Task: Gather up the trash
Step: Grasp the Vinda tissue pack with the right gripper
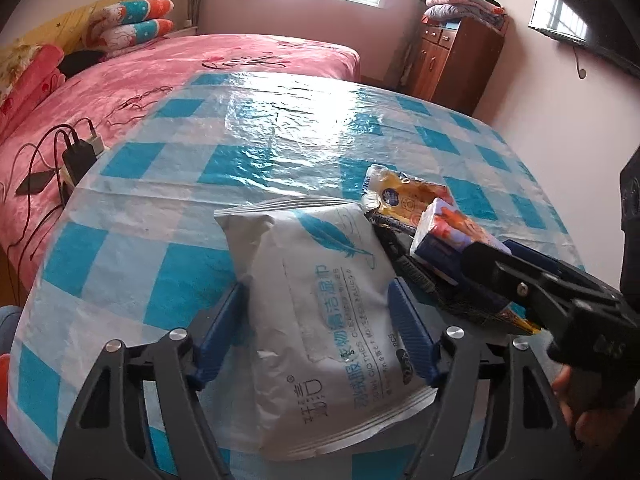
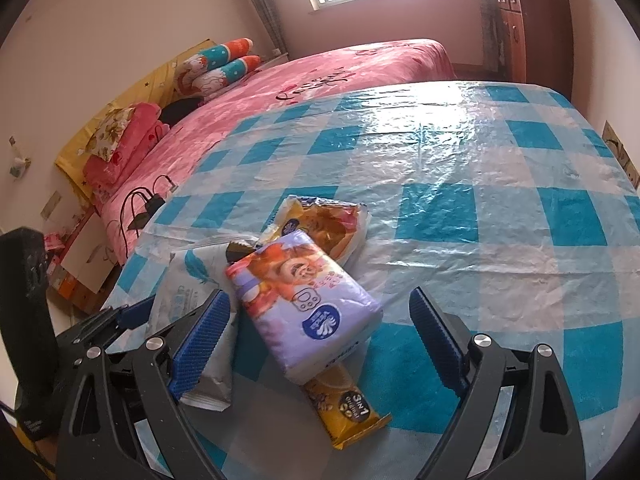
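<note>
left hand-held gripper (image 1: pixel 316 328): jaws spread either side of the white wipes pack (image 1: pixel 320 312); pads look to be at its edges, a firm clamp cannot be confirmed.
right hand-held gripper (image 2: pixel 320 340): released, jaws wide around the purple tissue pack (image 2: pixel 308 300), no contact seen.
landmark: wipes pack, lying flat near the front edge of the checked desk (image 1: pixel 280 128).
tissue pack: just right of the wipes pack, stacked on the yellow sachet (image 2: pixel 348 404).
crumpled yellow wrapper (image 2: pixel 328 224): just behind the tissue pack.
done: four items are gathered into one cluster.
left: nothing is lifted yet; no bin is in view, so disposal is judged pending.
progress: judged early.
</note>
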Tool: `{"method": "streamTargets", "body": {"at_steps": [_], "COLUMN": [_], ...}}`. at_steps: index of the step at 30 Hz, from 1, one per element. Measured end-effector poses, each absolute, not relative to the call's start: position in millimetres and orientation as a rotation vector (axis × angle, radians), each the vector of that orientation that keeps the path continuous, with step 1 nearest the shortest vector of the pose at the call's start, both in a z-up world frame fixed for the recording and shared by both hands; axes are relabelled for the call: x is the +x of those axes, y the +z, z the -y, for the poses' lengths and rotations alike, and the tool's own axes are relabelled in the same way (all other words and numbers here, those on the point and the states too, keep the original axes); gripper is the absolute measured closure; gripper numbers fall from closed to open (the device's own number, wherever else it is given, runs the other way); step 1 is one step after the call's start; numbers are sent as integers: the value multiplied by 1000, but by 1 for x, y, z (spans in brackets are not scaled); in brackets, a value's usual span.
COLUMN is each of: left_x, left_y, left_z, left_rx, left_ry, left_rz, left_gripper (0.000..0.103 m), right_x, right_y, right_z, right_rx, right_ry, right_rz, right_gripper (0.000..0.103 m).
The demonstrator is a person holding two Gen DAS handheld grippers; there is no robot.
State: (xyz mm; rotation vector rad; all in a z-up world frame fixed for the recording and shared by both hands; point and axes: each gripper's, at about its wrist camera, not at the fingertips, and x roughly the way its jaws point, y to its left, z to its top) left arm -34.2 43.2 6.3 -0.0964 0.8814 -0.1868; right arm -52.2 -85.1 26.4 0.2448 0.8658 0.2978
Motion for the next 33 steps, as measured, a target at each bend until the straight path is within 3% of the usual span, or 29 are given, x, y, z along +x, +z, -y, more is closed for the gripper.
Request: {"method": "streamTargets", "body": {"at_steps": [7,16,20,23,24,33], "left_x": [-38,-45,-46,-50,-50,-36], "left_y": [9,11,16,19,19,6], "left_z": [-56,-69,-65,-55,-50,-27], "left_rx": [-141,-131,-70,-24,-2,88], "left_ry": [-205,-225,-213,-234,-234,-162], "left_rz": [-878,-899,-920,-927,-928,-984], "left_gripper": [48,48,33,21,18,14], "right_x": [-45,-36,-37,-39,-40,-46], "right_y": [21,19,18,19,18,19], "right_z": [75,62,53,57,59,76], "right_rx": [204,124,82,79,87,170], "right_ry": [301,297,314,298,304,346], "right_rz": [-888,-913,-920,-910,-909,-898], "right_gripper": [13,7,9,29,31,39]}}
